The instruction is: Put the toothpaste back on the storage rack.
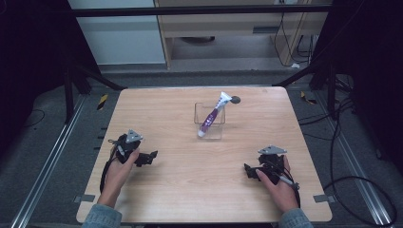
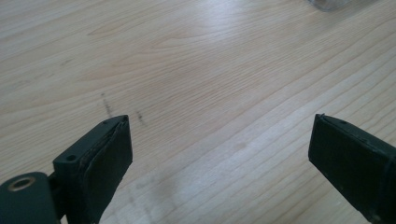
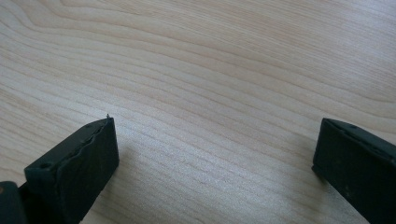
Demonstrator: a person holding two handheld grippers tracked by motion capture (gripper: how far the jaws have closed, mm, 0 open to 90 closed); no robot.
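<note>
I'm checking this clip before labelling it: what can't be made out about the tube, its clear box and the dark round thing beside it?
- Tube, high view: the print is too small to read.
- Clear box, high view: its see-through walls blur where the tube's low end rests.
- Dark round thing, high view: too small to identify.
- Clear box in the left gripper view: cut off by the top edge.

left gripper (image 1: 151,157): black body, grey three-cornered plate on top, black cable trailing along the forearm
right gripper (image 1: 248,171): black, same grey plate, black cable, a pale strip along the side by the hand
jaws: flat black blocks with small screw holes; a brass-ringed hole at the left one's base
sleeves: blue-grey denim cuffs at the near edge
</note>
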